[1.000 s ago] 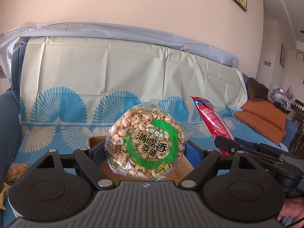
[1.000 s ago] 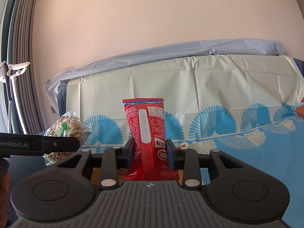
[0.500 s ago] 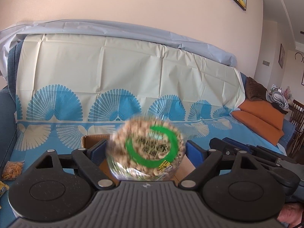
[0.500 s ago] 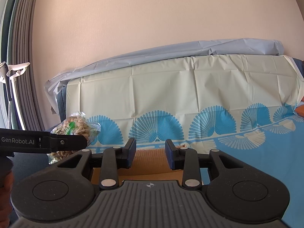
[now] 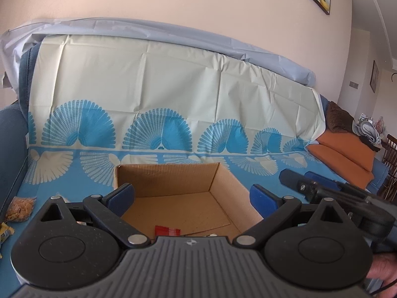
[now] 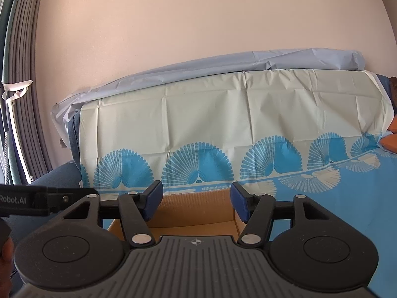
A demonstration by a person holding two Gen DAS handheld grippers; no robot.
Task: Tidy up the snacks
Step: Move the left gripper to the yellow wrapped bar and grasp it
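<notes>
Both of your grippers, left gripper (image 5: pixel 192 195) and right gripper (image 6: pixel 196 200), have just been opening, empty, above the cardboard box (image 5: pixel 173 181) at lower centre.

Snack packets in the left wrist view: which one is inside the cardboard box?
The red packet, lying on the cardboard box floor; the orange snack bag lies outside on the blue cloth, far left.
</notes>
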